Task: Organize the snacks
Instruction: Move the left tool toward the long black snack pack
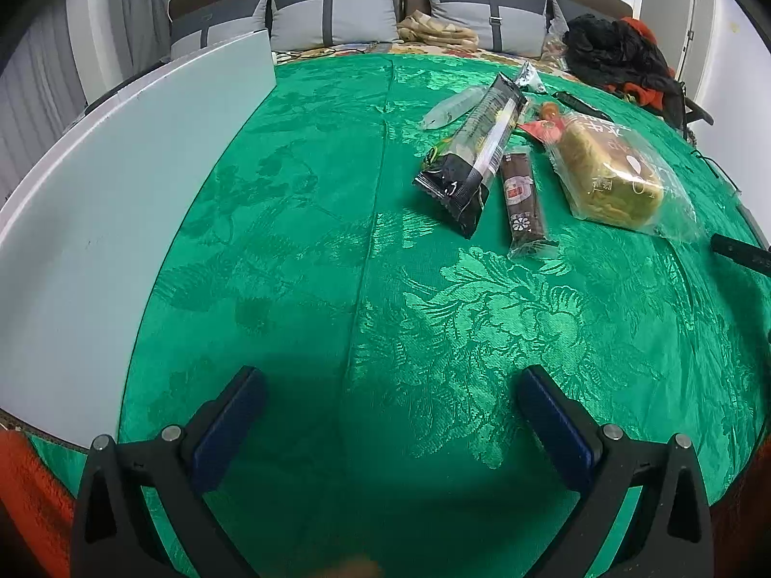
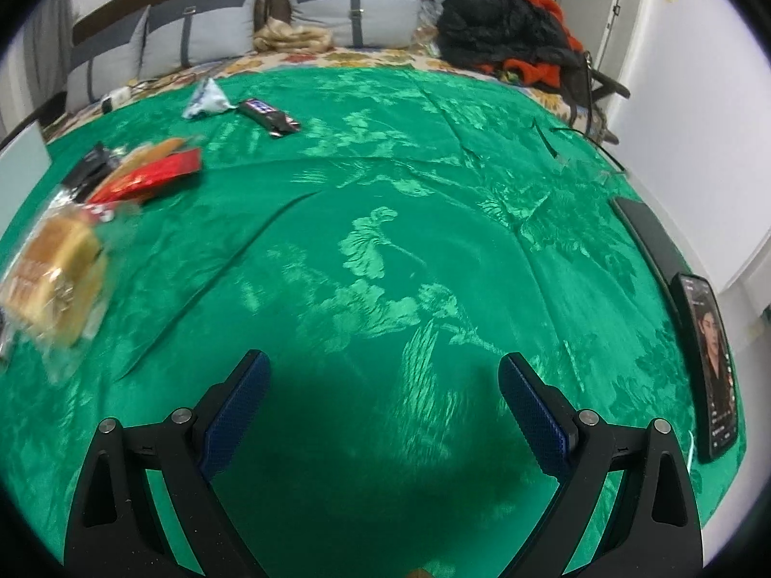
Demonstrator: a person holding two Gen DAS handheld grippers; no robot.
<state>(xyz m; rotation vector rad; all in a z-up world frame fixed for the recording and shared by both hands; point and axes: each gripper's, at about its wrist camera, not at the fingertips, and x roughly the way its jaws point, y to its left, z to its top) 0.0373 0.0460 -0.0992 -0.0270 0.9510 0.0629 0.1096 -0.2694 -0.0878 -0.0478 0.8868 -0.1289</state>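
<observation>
Snacks lie in a loose group on the green cloth (image 1: 337, 241). In the left wrist view I see a long black packet (image 1: 474, 154), a brown bar (image 1: 521, 197), a bagged bread loaf (image 1: 609, 178), a red packet (image 1: 542, 129), a clear packet (image 1: 450, 108) and a silver packet (image 1: 529, 78). My left gripper (image 1: 390, 385) is open and empty, well short of them. In the right wrist view the bread loaf (image 2: 58, 279), red packet (image 2: 149, 176), silver packet (image 2: 208, 96) and a dark bar (image 2: 269, 116) lie left and far. My right gripper (image 2: 384, 373) is open and empty.
A white board (image 1: 120, 202) lies along the left of the cloth. A phone (image 2: 712, 366) and a dark flat case (image 2: 648, 231) lie at the right edge. Grey cushions (image 1: 337, 14) and a pile of black and red clothes (image 2: 511, 38) are behind.
</observation>
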